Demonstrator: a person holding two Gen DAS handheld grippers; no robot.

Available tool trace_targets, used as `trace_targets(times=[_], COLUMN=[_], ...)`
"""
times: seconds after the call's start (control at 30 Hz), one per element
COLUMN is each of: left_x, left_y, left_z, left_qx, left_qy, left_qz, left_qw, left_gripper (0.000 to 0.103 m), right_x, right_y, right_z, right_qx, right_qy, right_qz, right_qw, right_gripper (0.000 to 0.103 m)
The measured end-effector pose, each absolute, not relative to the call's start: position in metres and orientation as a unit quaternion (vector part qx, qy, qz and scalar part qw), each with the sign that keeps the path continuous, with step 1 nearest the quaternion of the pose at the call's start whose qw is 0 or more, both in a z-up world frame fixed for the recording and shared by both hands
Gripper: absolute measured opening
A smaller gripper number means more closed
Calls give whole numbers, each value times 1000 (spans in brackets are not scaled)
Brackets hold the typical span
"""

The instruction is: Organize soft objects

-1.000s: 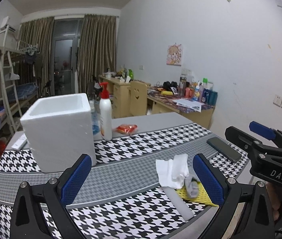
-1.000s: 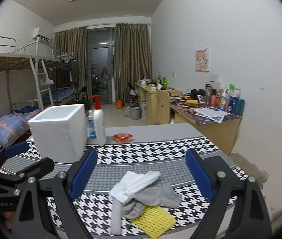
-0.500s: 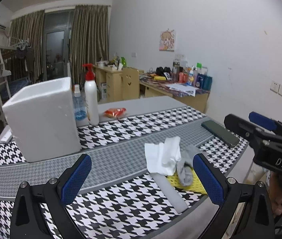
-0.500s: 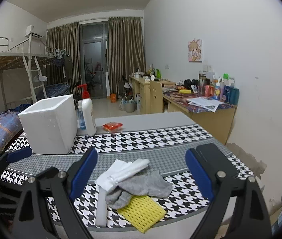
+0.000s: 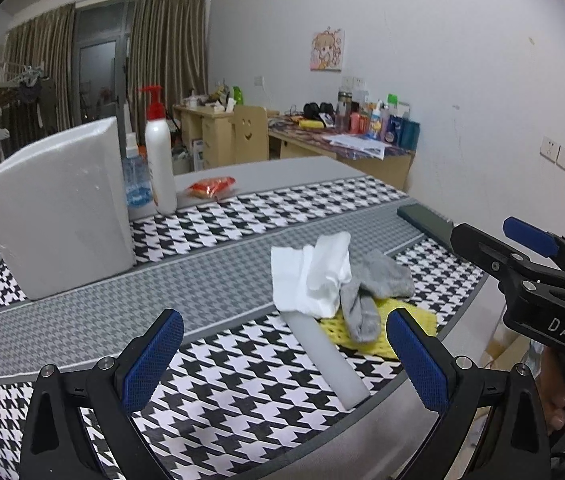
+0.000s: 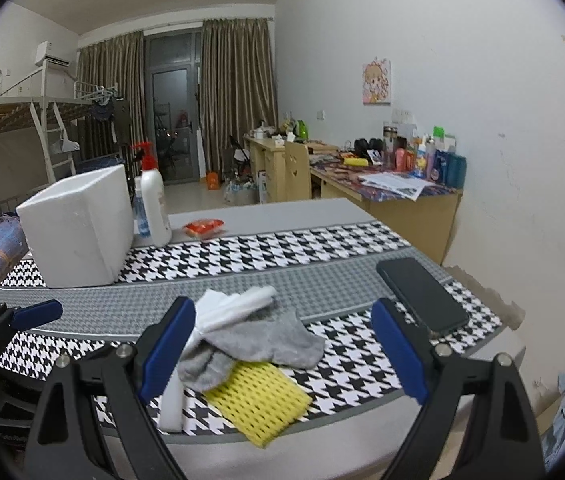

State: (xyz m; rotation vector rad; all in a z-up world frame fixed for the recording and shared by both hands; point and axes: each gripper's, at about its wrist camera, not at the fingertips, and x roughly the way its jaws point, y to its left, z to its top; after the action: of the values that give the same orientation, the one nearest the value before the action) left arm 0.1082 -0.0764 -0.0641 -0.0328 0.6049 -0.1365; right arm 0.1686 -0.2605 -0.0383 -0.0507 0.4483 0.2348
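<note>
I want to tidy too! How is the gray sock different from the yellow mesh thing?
The gray sock is plain, crumpled and lies on top; the yellow mesh pad is full of little holes, lies flat and sits underneath. The pad reaches the table's near edge; the sock stays farther in. Both look soft.

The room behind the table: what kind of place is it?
Most likely a student dormitory room: a metal bunk bed with ladder, wooden desks along the wall crowded with toiletry bottles, and a cartoon poster.

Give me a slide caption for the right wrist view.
Open right claw poised over a gray sock, white cloth and yellow mesh pad on a houndstooth table.
</note>
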Motion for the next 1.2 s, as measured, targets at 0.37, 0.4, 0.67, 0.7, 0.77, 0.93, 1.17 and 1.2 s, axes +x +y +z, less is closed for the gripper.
trace_targets(times=[0.37, 0.4, 0.67, 0.7, 0.77, 0.93, 1.17, 1.2], left_x=[121, 123, 134, 135, 138, 142, 146, 146], left_y=[-87, -88, -93, -94, -97, -100, -108, -110], left_z=[-93, -95, -108, -110, -113, -119, -122, -122], left_qx=[-17, -16, -9, -8, -4, 0, 15, 17], left_qy=[343, 348, 370, 374, 382, 396, 402, 402], left_qz=[-75, -74, -74, -75, -80, -78, -76, -79], left_qw=[936, 935, 926, 924, 921, 915, 913, 912], left_gripper=[99, 98, 88, 87, 83, 75, 59, 53], right_x=[176, 177, 183, 183, 184, 185, 188, 188], right_y=[-271, -272, -276, -276, -277, -281, -282, -282], right_z=[-62, -64, -79, -81, -83, -87, -94, -95], right_qx=[-29, -29, -28, -27, -25, -25, -26, -25], right_qy=[251, 255, 279, 281, 286, 292, 300, 302], right_qz=[111, 111, 106, 106, 104, 101, 106, 108], right_qw=[961, 960, 954, 954, 952, 951, 948, 947], right_gripper=[92, 92, 92, 92, 92, 92, 92, 92])
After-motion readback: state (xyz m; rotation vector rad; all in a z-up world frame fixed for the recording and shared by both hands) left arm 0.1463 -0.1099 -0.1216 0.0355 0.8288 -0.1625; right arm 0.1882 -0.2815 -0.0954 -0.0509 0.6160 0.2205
